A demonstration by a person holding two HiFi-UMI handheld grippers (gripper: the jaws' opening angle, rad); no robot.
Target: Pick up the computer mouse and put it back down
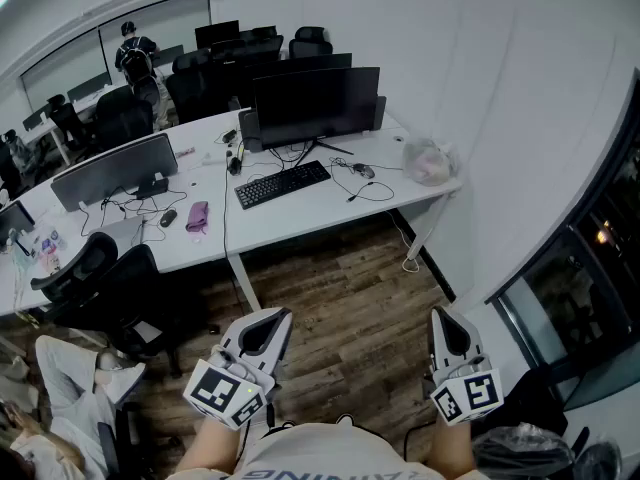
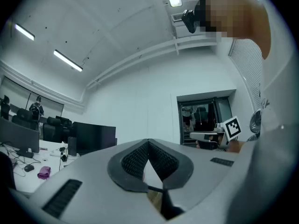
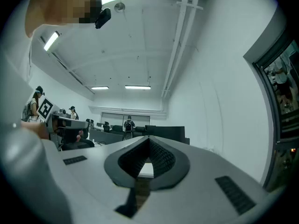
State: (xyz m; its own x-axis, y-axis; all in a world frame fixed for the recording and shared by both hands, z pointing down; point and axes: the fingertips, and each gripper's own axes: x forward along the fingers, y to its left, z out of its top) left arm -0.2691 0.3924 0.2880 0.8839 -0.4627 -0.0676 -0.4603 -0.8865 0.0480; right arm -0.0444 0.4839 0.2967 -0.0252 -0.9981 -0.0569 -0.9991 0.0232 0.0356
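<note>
Our left hand-held gripper (image 1: 272, 318) and right hand-held gripper (image 1: 442, 318) are shut and empty, and the computer mouse (image 1: 366, 171) lies far ahead of us on the table (image 1: 300, 213), nearer our right one.

The computer mouse (image 1: 367, 172) is small and dark, lying flat and untouched on the white desk (image 1: 300, 223), off to the right of the black keyboard (image 1: 283, 184) and apart from it, with its thin dark cord (image 1: 372, 194) looping loosely just beside it.
</note>
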